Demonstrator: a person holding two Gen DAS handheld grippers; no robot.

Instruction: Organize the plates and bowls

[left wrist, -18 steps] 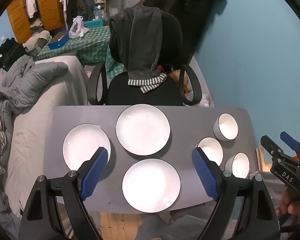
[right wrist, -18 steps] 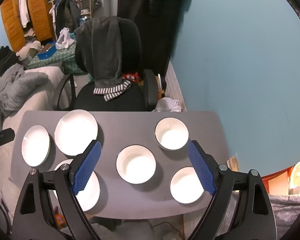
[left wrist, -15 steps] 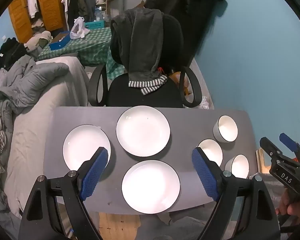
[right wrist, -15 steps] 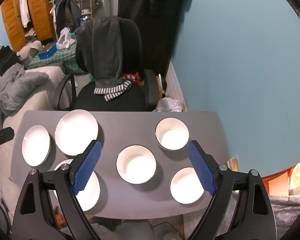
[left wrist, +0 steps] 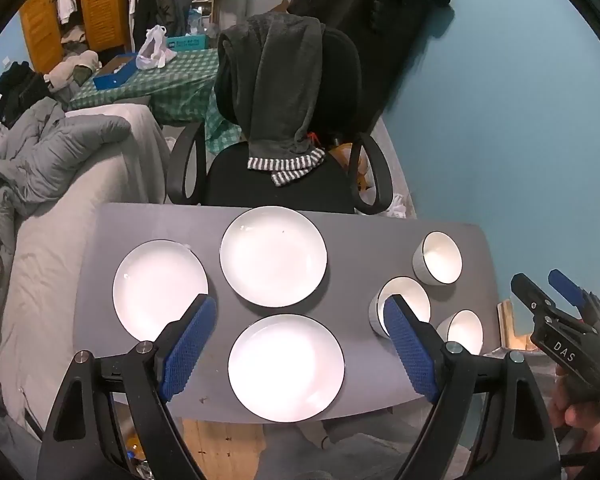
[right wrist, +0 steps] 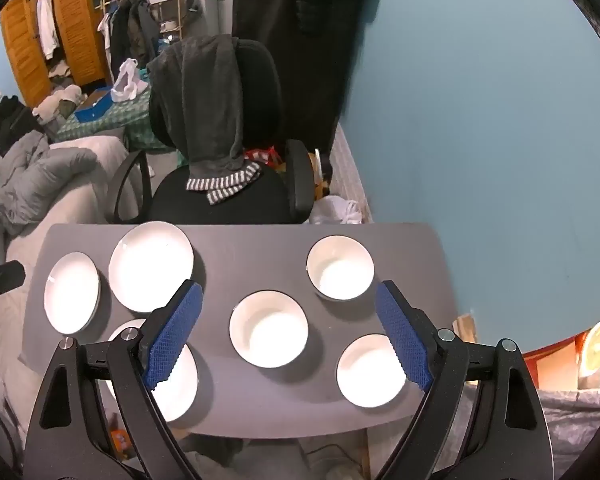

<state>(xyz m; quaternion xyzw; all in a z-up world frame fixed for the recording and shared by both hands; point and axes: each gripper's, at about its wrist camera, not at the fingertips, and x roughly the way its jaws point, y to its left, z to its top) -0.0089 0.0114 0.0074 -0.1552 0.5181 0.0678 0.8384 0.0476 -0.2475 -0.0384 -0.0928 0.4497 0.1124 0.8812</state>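
Plates and bowls lie unstacked; the nearest plate overhangs the tabletop's near edge. My left gripper and right gripper hover wide open, empty. I judge a clumsy nudge could tip that plate off.

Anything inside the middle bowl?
The middle bowl looks empty: bare white interior in the right wrist view. In the left view a finger pad covers part of it.

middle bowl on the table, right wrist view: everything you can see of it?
The middle bowl is round and white with a thin dark rim and a glossy, ceramic-looking finish. It stands upright and empty on the grey table, apart from the far bowl and the near bowl, touching neither. It shows between the open fingers of the right tool, which hangs above it without contact.
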